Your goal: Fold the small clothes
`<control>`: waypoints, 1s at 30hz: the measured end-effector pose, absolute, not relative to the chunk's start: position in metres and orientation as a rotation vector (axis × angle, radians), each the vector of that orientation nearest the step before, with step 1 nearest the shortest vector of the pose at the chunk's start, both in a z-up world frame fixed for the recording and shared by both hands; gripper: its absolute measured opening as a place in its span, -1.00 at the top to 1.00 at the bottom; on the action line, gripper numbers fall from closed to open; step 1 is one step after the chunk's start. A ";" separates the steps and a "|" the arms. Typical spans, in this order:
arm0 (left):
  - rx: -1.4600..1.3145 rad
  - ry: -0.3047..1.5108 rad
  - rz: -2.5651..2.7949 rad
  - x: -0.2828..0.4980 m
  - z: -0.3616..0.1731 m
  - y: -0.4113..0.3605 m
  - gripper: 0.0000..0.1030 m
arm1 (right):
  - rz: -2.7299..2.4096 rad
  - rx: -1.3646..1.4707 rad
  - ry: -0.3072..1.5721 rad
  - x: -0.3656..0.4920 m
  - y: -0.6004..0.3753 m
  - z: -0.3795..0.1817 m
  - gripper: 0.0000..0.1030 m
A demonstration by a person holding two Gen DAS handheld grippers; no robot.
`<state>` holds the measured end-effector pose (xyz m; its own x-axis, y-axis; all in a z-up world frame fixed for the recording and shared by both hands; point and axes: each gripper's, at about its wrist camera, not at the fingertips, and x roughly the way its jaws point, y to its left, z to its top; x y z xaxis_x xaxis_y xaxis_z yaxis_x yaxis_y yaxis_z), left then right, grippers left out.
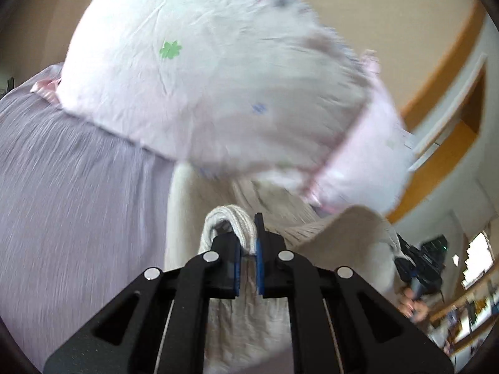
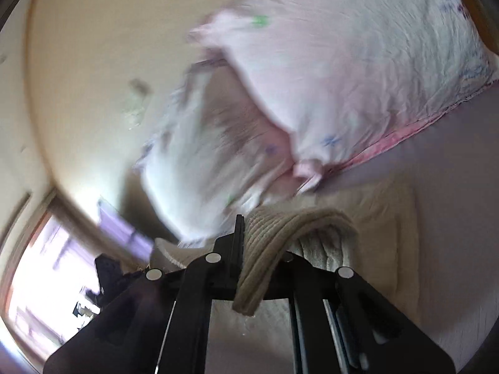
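**Both grippers clamped on a cream knit garment, held up before a pillow**

Largest in both views: a pale pink pillow point(image 1: 199, 71), wrinkled cotton, small printed motifs (a green clover, blue flowers), pink satin trim along its seam. It fills the upper half of each frame. Motion blur heavy on its right portion in the left wrist view, and across most of the right wrist view.

Next: a lilac bedsheet point(image 1: 71, 193), fine crinkled texture, under the pillow and running down the left side of the left wrist view. Right wrist view shows the same sheet at far right, blurred.

Cream knit garment point(image 1: 249, 318), ribbed, the task item. It hangs between the two grippers, raised in front of the pillow and sheet. A wide panel spreads up and right from the left gripper; a lower length drops between its arms.

Left gripper point(image 1: 248, 249): jaws nearly closed, a rolled ribbed edge of the garment pinched between the blue pads.

Right gripper point(image 2: 260, 243): jaws drawn in on a thick folded band of the garment, which drapes over and hangs below the fingers. Right finger mostly hidden by fabric.

Small, lower right of the left wrist view: the person's right hand point(image 1: 413, 307) on the other gripper's handle.
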<state>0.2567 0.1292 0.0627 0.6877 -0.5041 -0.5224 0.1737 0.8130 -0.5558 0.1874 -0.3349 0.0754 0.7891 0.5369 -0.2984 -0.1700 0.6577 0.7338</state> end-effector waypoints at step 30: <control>-0.617 0.951 -0.331 0.275 -0.009 0.137 -0.17 | 0.211 0.853 0.482 0.204 -0.385 0.032 -0.97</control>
<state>0.2747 0.1370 -0.0092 0.5495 -0.5198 -0.6541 -0.0014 0.7823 -0.6229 0.2037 -0.3855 0.0322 0.8726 0.3667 -0.3227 0.0114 0.6451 0.7640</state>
